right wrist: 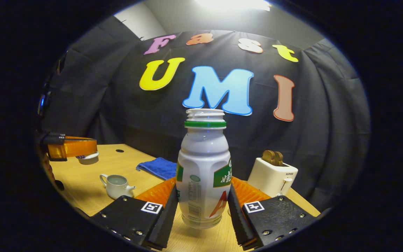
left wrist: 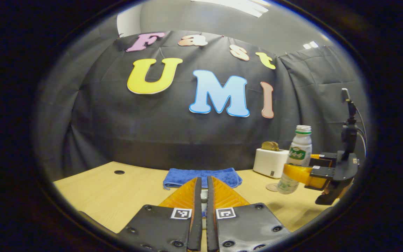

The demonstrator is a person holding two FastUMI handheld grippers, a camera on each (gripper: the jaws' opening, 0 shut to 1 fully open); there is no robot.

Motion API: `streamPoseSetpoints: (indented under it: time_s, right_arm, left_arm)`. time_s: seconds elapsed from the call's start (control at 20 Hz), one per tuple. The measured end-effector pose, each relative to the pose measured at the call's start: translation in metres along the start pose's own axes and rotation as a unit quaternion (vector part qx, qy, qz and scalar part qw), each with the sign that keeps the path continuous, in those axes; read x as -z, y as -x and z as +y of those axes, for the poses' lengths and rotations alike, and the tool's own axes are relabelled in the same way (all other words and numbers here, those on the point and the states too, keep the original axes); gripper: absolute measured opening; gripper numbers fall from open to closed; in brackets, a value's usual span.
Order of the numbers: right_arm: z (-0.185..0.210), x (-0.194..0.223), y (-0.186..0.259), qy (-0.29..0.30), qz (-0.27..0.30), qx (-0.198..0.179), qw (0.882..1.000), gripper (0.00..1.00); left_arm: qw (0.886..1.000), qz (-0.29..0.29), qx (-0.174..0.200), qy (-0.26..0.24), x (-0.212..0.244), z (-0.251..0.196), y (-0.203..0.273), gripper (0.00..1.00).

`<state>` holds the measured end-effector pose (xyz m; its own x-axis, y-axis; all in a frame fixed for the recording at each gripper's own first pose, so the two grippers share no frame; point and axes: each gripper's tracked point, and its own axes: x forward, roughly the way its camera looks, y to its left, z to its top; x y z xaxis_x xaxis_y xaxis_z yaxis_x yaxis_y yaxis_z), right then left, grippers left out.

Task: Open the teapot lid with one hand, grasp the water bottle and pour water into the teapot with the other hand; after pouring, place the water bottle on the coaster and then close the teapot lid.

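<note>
In the left gripper view, one bottle [left wrist: 297, 157], one toaster [left wrist: 269, 161], one blue cloth [left wrist: 201, 176] and one table [left wrist: 110, 196] are showing. The left gripper [left wrist: 204, 196] is sitting at the bottom with its fingers nearly together, pinching something small and white between them; what it is cannot be told here. At the far right the bottle is standing upright, uncapped, white with a green neck ring and a green label, and the right gripper [left wrist: 301, 173] is closing around its lower body. A round coaster [left wrist: 273, 187] is peeking out just beside the bottle's base, and the toaster is standing just left of the bottle, with two brown slices in it. In the right gripper view, one bottle [right wrist: 204, 171], one teapot [right wrist: 117, 185], one lid [right wrist: 88, 158], one toaster [right wrist: 273, 175] and one cloth [right wrist: 156, 167] are showing. The right gripper [right wrist: 203, 204] is pressing both fingers on the bottle's sides, the bottle being held upright with its clear base just above the table [right wrist: 82, 189]. The teapot is sitting open at the near left, small, white, and holding liquid. Above and left of it, the left gripper [right wrist: 82, 148] is holding the white lid in the air, apart from the pot.
</note>
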<state>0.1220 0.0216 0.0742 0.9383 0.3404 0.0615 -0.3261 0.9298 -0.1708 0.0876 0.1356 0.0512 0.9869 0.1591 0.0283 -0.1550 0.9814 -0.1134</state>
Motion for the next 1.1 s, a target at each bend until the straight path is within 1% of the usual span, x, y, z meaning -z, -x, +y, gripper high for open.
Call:
streamPoseSetpoints:
  time_s: [0.05, 0.1, 0.2, 0.25, 0.4, 0.6, 0.75, 0.8, 0.85, 1.0, 1.05, 1.1]
  right_arm:
    - [-0.006, 0.003, 0.002, -0.011, 0.002, 0.002, 1.0, 0.7]
    - [-0.014, 0.004, 0.001, -0.016, 0.002, 0.011, 1.0, 0.7]
    - [-0.031, 0.006, 0.001, -0.019, 0.002, 0.029, 0.999, 0.7]
    - [-0.035, 0.006, 0.001, -0.027, 0.002, 0.032, 0.999, 0.7]
    - [-0.037, 0.009, 0.002, -0.056, 0.008, 0.027, 0.998, 0.7]
    - [-0.033, 0.014, 0.001, -0.056, 0.016, 0.019, 0.998, 0.7]
    - [-0.033, 0.014, 0.0, -0.052, 0.018, 0.017, 0.998, 0.7]
    - [-0.033, 0.015, -0.001, -0.053, 0.018, 0.018, 0.998, 0.7]
    - [-0.033, 0.016, -0.001, -0.055, 0.019, 0.018, 0.998, 0.7]
    - [-0.03, 0.023, -0.004, -0.067, 0.029, 0.012, 0.997, 0.7]
    - [-0.027, 0.025, -0.005, -0.073, 0.033, 0.007, 0.997, 0.7]
    - [-0.024, 0.028, -0.005, -0.077, 0.037, 0.003, 0.996, 0.7]
  left_arm:
    - [1.0, 0.011, 0.002, 0.01, 0.01, -0.001, -0.013, 0.11]
    - [1.0, 0.016, 0.001, 0.017, 0.016, 0.0, -0.024, 0.15]
    - [1.0, 0.023, -0.017, 0.008, 0.024, 0.009, -0.034, 0.15]
    - [0.999, 0.026, -0.021, 0.007, 0.027, 0.011, -0.037, 0.15]
    - [0.999, 0.045, -0.015, 0.003, 0.043, 0.005, -0.046, 0.15]
    - [0.997, 0.07, -0.018, -0.012, 0.068, 0.007, -0.057, 0.15]
    - [0.996, 0.084, -0.021, -0.023, 0.077, 0.007, -0.056, 0.15]
    - [0.996, 0.082, -0.023, -0.023, 0.077, 0.006, -0.057, 0.11]
    - [0.996, 0.081, -0.023, -0.023, 0.077, 0.006, -0.057, 0.15]
    - [0.996, 0.08, -0.025, -0.028, 0.076, 0.006, -0.057, 0.17]
    - [0.997, 0.073, -0.023, -0.029, 0.074, 0.005, -0.055, 0.19]
    - [0.997, 0.067, -0.021, -0.025, 0.071, 0.004, -0.052, 0.26]
